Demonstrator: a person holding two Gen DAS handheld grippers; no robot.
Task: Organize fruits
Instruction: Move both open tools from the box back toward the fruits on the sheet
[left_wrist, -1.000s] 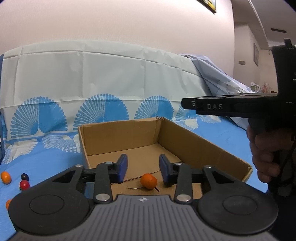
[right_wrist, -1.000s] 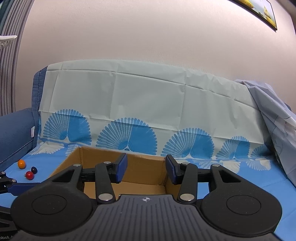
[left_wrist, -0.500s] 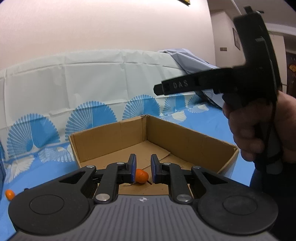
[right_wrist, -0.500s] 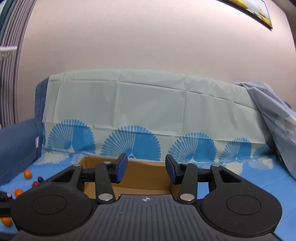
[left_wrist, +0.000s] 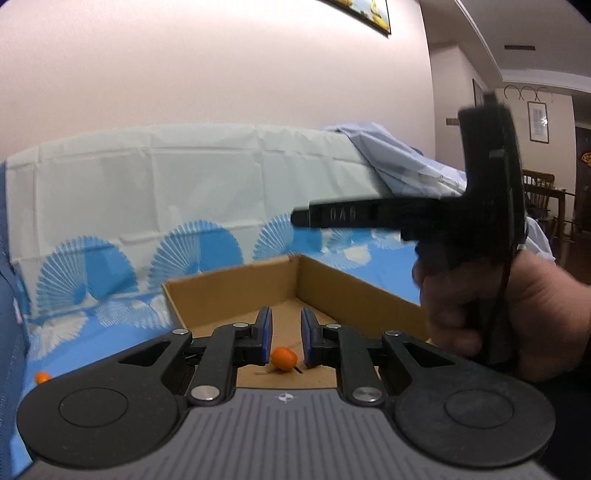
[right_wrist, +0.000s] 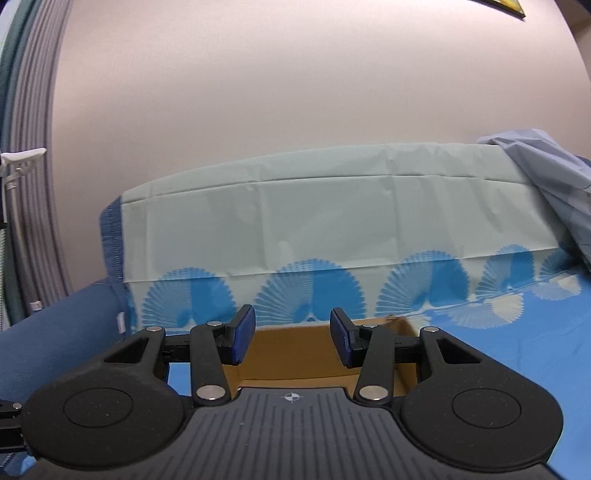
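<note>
**One orange boxed, more fruit still out**

One small orange (left_wrist: 283, 358) lies on the cardboard box (left_wrist: 236, 291) floor. Your left gripper (left_wrist: 286, 341) hovers above it, narrowed and empty; your right gripper (right_wrist: 291, 341) gapes, empty. Watch it: crowded hands could clash, and loose fruit (left_wrist: 42, 376) may roll across the cloth.

One readable marking, on the other gripper

In the left wrist view, raised letters on the side of the black right gripper (left_wrist: 300, 218) read roughly "DAS", blurred so the last letter is unsure. The framed pictures on the wall show no legible text; the right wrist view shows none.
</note>
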